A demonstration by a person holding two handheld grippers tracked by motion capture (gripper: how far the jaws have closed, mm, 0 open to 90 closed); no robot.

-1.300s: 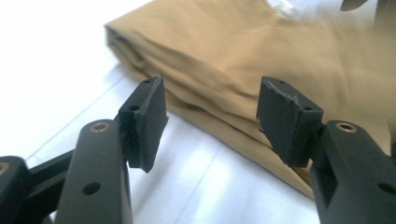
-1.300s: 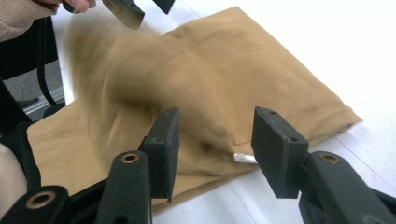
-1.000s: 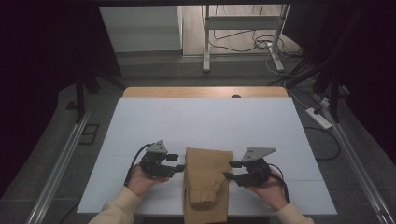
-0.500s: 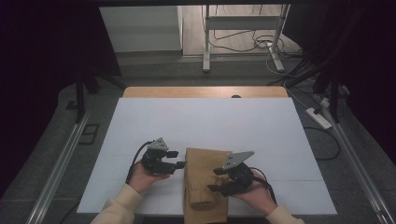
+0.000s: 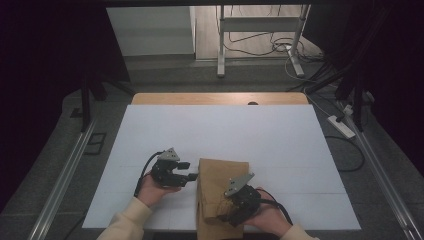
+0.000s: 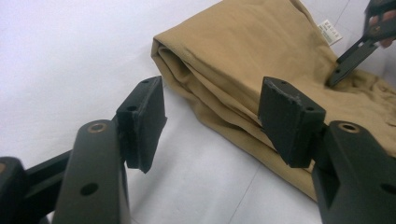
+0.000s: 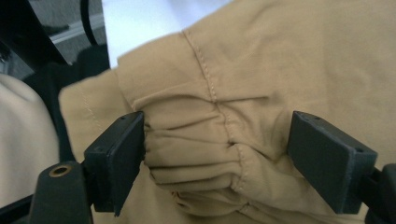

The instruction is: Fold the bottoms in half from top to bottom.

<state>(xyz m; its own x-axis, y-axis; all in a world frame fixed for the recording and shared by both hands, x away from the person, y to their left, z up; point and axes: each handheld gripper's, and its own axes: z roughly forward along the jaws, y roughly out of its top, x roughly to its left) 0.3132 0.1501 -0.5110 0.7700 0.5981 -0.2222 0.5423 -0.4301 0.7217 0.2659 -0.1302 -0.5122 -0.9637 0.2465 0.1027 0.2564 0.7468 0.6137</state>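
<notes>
Since a second ago the right gripper point(image 5: 231, 214) has been sliding in from the right edge of the tan folded garment point(image 5: 220, 192) toward the near side, and it is now sitting over the garment's near right part, close to the desk point(image 5: 280, 145) edge. Its fingers point(image 7: 116, 154) have just been opening — they are standing wide apart now, with a bunched, gathered seam of the cloth lying between them; the left pad is touching the puckered fabric, the right one is standing clear of it. Meanwhile the left gripper point(image 5: 187, 177) is holding its place just beside the garment's left folded edge, fingers point(image 6: 142, 119) apart and gripping nothing, bare white desk between them. That garment is lying flat at the near middle of the desk — its near end reaching the desk's near edge, a small white label point(image 6: 329, 31) showing toward its far side.
</notes>
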